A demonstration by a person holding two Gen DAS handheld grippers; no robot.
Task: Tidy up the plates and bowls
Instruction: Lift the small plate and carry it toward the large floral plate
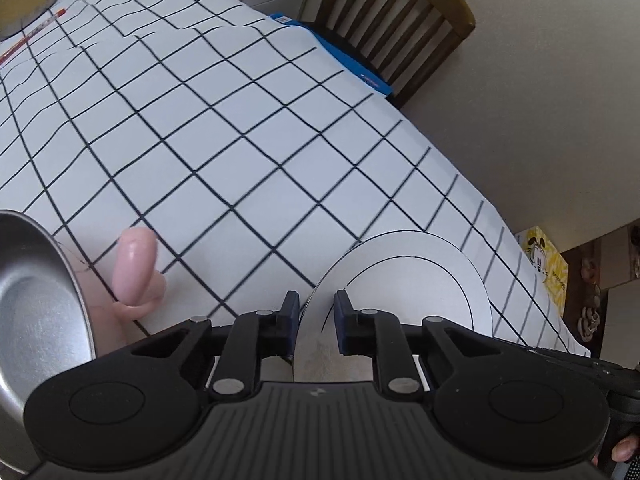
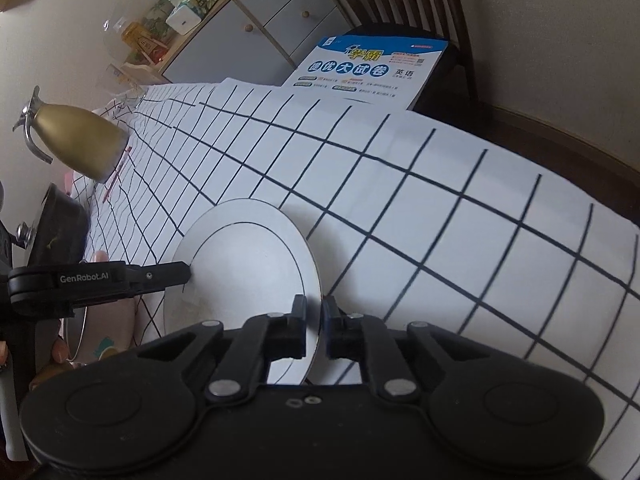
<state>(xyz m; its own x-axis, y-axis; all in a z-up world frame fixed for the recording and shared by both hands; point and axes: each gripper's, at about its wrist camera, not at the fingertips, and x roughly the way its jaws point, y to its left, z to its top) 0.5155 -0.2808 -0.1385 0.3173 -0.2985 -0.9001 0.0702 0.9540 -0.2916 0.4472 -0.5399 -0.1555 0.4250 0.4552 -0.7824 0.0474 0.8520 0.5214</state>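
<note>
A round white plate [image 1: 408, 276] with thin black rings is held tilted above the checked tablecloth. My left gripper [image 1: 316, 316] has its blue-padded jaws on either side of the plate's rim with a small gap showing. My right gripper [image 2: 314, 326] is shut on the opposite rim of the same plate [image 2: 248, 256]. The left gripper [image 2: 186, 274] shows in the right wrist view touching the plate's left edge. A steel bowl [image 1: 36, 316] sits at the left, beside a pink object [image 1: 134, 268].
White cloth with a black grid [image 1: 240, 140] covers the table. A gold jug [image 2: 76, 144] and a dark pot [image 2: 56, 232] stand at the far left. A blue workbook [image 2: 368, 68] lies on a wooden chair [image 1: 400, 20]. A grey cabinet [image 2: 256, 36] stands behind.
</note>
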